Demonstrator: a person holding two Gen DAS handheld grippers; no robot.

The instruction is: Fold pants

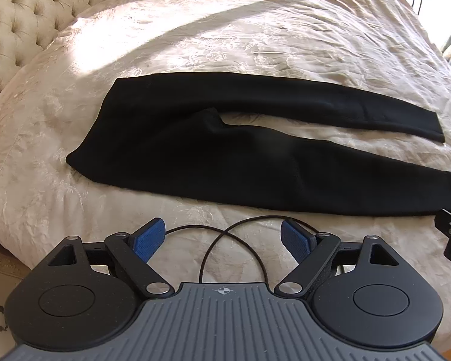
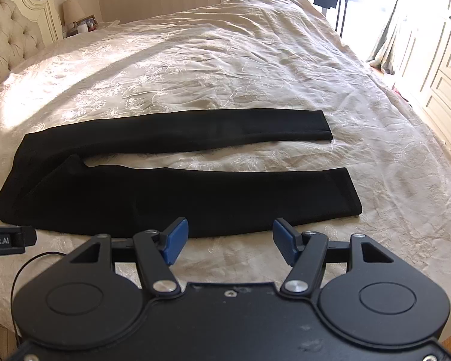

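Black pants (image 1: 225, 150) lie flat on the cream bedspread (image 1: 195, 45), waist to the left, both legs stretched out to the right with a narrow gap between them. In the right wrist view the same pants (image 2: 165, 195) span the bedspread (image 2: 225, 69). My left gripper (image 1: 222, 240) hovers open just short of the near leg's edge, nothing between its blue pads (image 1: 150, 240). Over the near edge of the near leg, my right gripper (image 2: 230, 242) is open too, blue pads (image 2: 176, 243) apart and empty.
A tufted headboard (image 1: 18, 21) rises at the left. A thin black cable (image 1: 234, 246) loops on the bedspread between the left gripper's fingers. A bedside lamp (image 2: 72, 10) stands at the back left, white wardrobe doors (image 2: 436, 60) at the right.
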